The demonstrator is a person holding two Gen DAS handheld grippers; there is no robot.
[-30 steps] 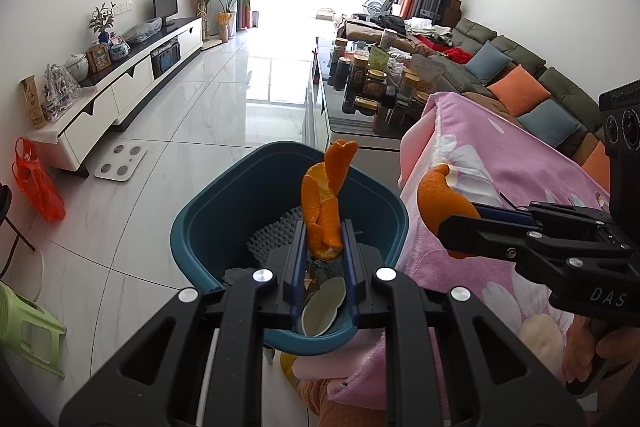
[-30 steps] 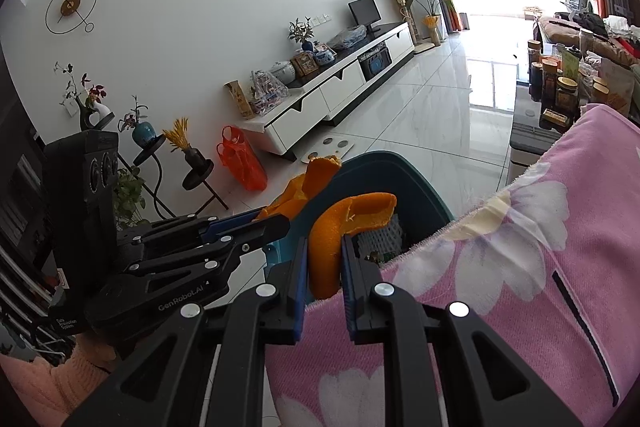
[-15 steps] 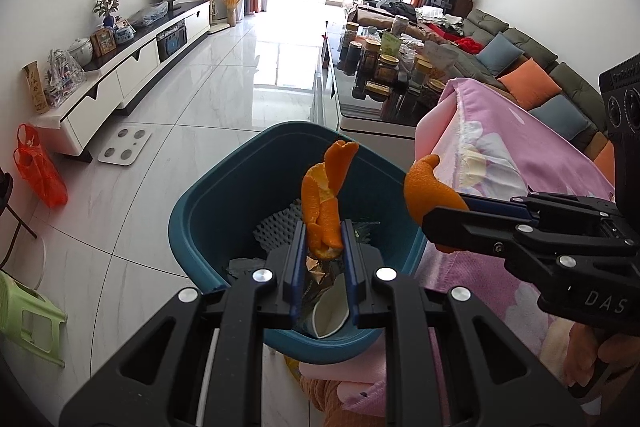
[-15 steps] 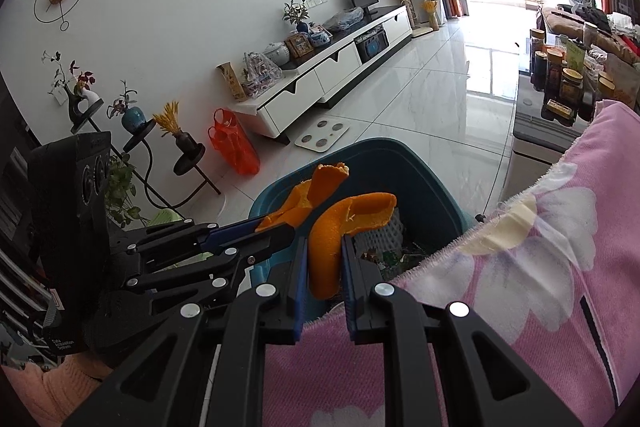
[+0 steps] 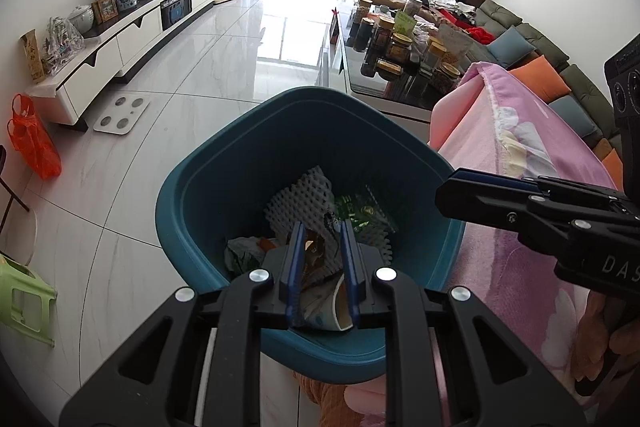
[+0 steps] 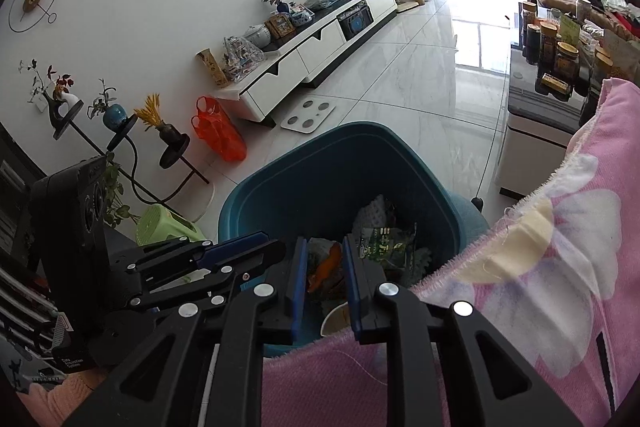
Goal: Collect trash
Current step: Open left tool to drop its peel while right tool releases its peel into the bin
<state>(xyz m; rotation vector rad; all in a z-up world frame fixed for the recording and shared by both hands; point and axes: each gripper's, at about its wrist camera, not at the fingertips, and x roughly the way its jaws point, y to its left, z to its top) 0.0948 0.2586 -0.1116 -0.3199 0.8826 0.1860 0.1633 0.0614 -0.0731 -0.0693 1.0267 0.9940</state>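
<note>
Left jaws: the left gripper hung over the round teal plastic bin, released, a narrow gap between the jaws and nothing in it.
Right jaws: the right gripper had just been opening, with nothing between the jaws; I only saw bin contents through the gap.
Trash: the curled orange peel lay inside the bin, below and just ahead of the right jaws, its long axis running roughly along their line.
Around it: a white foam mesh sleeve, a green printed wrapper and a paper cup near the bin's near wall.
Nearer hand: the right one, though I judged the peel done with, so neither needed to reach for it.
Edges: the bin's right rim sat against the hanging edge of the pink floral blanket; the right jaws looked in over that edge.
Open room: white tiled floor lay clear on the bin's left; beyond the blanket's far corner stood a dark glass counter crowded with jars.
Next move, my guess: lift both clear of the rim, then swing back over the blanket; I saw no more trash there.
</note>
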